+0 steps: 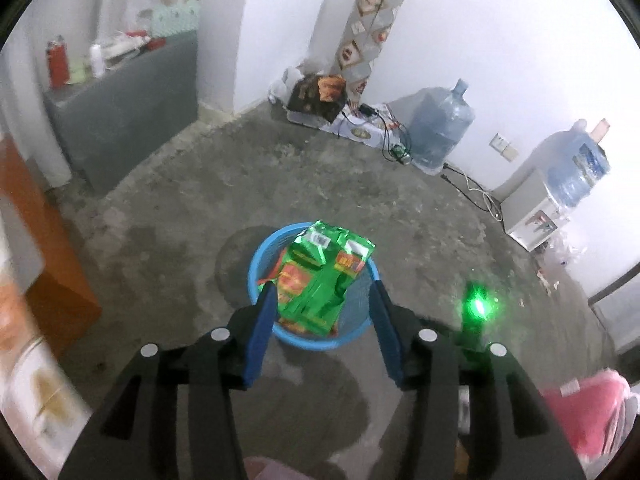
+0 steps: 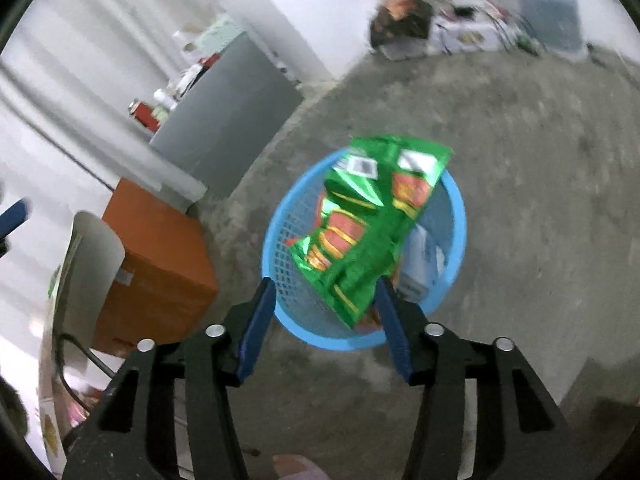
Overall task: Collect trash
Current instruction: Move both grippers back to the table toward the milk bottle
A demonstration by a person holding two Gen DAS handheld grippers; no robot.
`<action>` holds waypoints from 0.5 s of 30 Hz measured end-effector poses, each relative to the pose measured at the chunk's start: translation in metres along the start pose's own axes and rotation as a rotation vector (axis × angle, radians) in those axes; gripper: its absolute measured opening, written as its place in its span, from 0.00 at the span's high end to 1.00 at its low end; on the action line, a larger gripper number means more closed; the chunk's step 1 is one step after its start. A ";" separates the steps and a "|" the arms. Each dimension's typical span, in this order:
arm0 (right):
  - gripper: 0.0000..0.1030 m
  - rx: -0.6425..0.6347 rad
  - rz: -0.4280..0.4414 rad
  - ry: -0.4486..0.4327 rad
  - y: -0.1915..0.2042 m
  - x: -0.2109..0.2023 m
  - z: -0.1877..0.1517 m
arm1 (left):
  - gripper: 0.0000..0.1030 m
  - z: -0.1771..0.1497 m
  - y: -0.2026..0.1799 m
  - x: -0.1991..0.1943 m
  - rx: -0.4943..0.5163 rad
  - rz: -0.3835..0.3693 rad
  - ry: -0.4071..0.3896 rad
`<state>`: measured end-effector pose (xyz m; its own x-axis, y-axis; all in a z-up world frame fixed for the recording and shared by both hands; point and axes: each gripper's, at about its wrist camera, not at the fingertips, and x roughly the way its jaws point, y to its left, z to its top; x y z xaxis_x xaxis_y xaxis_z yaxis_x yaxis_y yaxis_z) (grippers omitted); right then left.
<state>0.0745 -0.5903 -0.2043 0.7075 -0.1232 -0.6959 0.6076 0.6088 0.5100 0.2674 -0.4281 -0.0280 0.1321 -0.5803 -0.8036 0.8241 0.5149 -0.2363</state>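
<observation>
A crinkled green foil snack bag with orange-red printed panels (image 2: 364, 224) is sitting in the mouth of a round blue plastic mesh wastebasket (image 2: 280, 248), its top end poking up past the far rim and its lower end lying toward the near rim. In the left wrist view the same bag (image 1: 320, 280) is showing inside the same basket (image 1: 256, 268), with orange wrappers and a pale item tucked beneath it.

The bag is looking thin, light and limp; I judge it would crumple at once under pressure, and its glossy film would likely slip between smooth pads. A pinch across a folded edge or the sealed top seam, where the film doubles up, should hold better than a grip on a flat panel. It is not fragile, so firm squeezing should do no harm.

The right gripper (image 2: 326, 284) is hovering above the basket with its blue fingers spread wide, clasping nothing; its right finger is overlapping the bag's lower corner in the picture, though I cannot tell whether they are touching. The left gripper (image 1: 324, 292) is likewise spread wide and empty over the basket.

The basket is standing on a rough grey concrete floor (image 1: 280, 184), near an orange cabinet (image 2: 160, 256).
</observation>
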 end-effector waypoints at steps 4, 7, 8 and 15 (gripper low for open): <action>0.63 -0.017 0.030 -0.008 0.019 -0.001 0.001 | 0.52 -0.034 0.027 -0.081 -0.056 0.014 -0.084; 0.62 -0.064 0.056 -0.017 0.045 -0.020 -0.010 | 0.50 -0.068 0.047 -0.146 -0.116 0.060 -0.171; 0.62 -0.085 0.066 -0.021 0.055 -0.030 -0.016 | 0.50 -0.079 0.053 -0.163 -0.135 0.071 -0.196; 0.44 -0.208 0.117 -0.066 0.108 -0.102 -0.044 | 0.48 -0.178 0.102 -0.292 -0.332 0.302 -0.373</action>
<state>0.0520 -0.4771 -0.1007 0.7947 -0.0892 -0.6004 0.4380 0.7690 0.4655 0.2142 -0.0937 0.0855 0.5691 -0.5289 -0.6296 0.5109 0.8274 -0.2333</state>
